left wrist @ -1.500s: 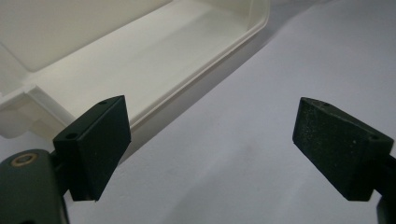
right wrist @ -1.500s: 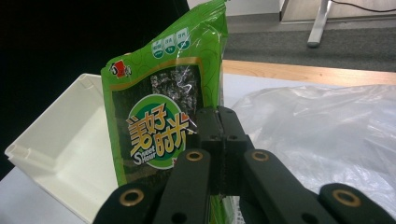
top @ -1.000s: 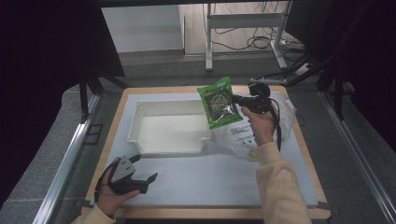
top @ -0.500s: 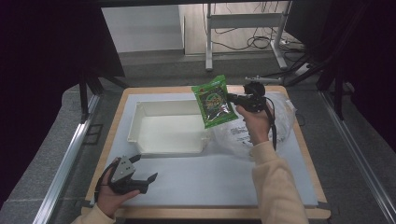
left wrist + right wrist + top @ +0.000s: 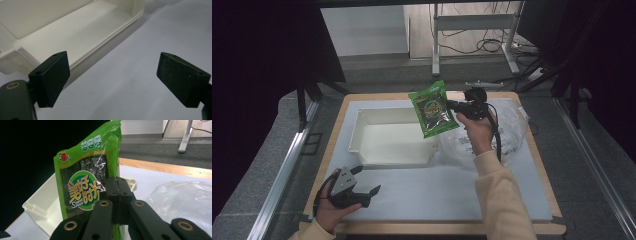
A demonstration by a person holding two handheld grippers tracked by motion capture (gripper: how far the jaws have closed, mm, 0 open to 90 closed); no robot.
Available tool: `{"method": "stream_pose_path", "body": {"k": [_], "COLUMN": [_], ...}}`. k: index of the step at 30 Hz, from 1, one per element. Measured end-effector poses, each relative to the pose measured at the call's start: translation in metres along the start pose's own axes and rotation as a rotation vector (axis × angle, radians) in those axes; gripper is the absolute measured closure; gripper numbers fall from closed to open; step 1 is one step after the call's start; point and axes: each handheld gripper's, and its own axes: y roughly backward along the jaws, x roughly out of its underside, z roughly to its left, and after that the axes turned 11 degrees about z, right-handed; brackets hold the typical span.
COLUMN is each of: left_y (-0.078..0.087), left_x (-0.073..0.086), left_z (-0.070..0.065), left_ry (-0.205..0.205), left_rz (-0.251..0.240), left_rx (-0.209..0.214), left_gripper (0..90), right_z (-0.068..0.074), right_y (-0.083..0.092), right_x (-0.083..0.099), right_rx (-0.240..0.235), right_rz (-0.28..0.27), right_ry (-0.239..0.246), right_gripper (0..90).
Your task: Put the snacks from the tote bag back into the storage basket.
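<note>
Holding nothing inside, the white tray (image 5: 387, 145) sits on the surface (image 5: 452, 195). The right tool (image 5: 451, 106) is clamped on the green snack packet (image 5: 432, 109), which hangs above the tray's right end, having drifted leftward over it since a second ago. A clear plastic bag (image 5: 507, 125) lies right of the tray. The left tool (image 5: 364, 192) rests spread apart in front of the tray.

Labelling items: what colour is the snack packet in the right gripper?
Bright green snack packet, with a dark window and orange lettering; clearest in the right gripper view.
</note>
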Motion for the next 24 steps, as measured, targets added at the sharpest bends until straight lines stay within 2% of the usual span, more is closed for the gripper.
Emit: {"method": "stream_pose_path", "body": {"k": [11,24], "left_y": [0.000,0.000], "left_x": [0.000,0.000], "left_z": [0.000,0.001], "left_ry": [0.000,-0.004], "left_rz": [-0.002,0.000], "left_rx": [0.001,0.000], "left_gripper": [11.3,11.3], "right_z": [0.008,0.019], "right_y": [-0.008,-0.025], "right_x": [-0.002,-0.002], "right_rx": [-0.021,-0.043], "right_rz": [0.007,0.018], "right_ry": [0.003,0.006], "right_gripper": [90.0,90.0]}}
